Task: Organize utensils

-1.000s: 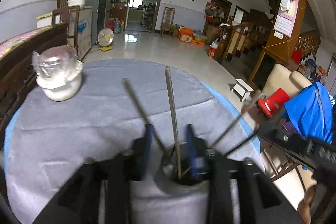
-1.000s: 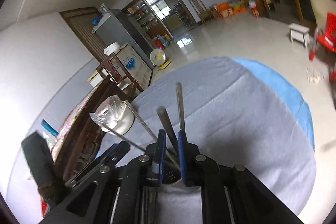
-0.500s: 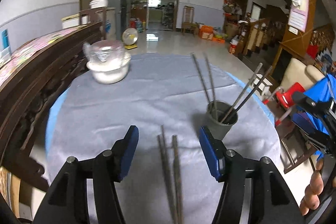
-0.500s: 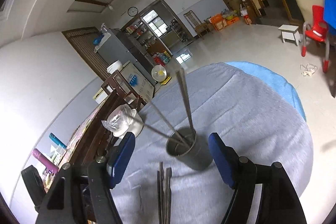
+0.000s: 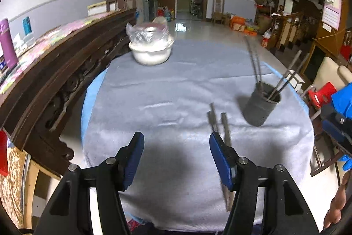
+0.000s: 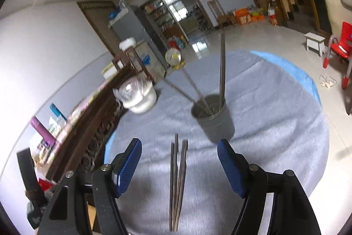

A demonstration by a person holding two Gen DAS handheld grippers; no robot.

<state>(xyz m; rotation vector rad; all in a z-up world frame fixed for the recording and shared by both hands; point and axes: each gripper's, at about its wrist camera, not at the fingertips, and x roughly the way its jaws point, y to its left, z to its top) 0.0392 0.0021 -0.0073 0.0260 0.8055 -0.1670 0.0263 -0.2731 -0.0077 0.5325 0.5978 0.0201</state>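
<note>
- The left gripper [image 5: 176, 154] is held wide open above the grey tablecloth [image 5: 158, 102]; nothing is gripped between its blue-padded fingers [image 5: 135, 152].
- The right gripper [image 6: 179, 165] is likewise spread wide and holds nothing.
- A dark grey utensil cup [image 6: 212, 119] is seen standing on the cloth, ahead of the right gripper and slightly to its right.
- Four metal chopsticks [image 6: 222, 67] are propped in the cup: two lean toward the bowl side, two rise nearly upright, as seen in the right wrist view.
- Loose chopsticks [image 6: 177, 180] are laid flat on the cloth, close together, in line with the gap of the right gripper; their exact number cannot be told.
- In the left wrist view the same loose chopsticks [image 5: 224, 127] are partly hidden by the right-hand finger.
- A white bowl covered with clear plastic [image 5: 150, 45] is placed at the far left of the table, well apart from the cup.
</note>
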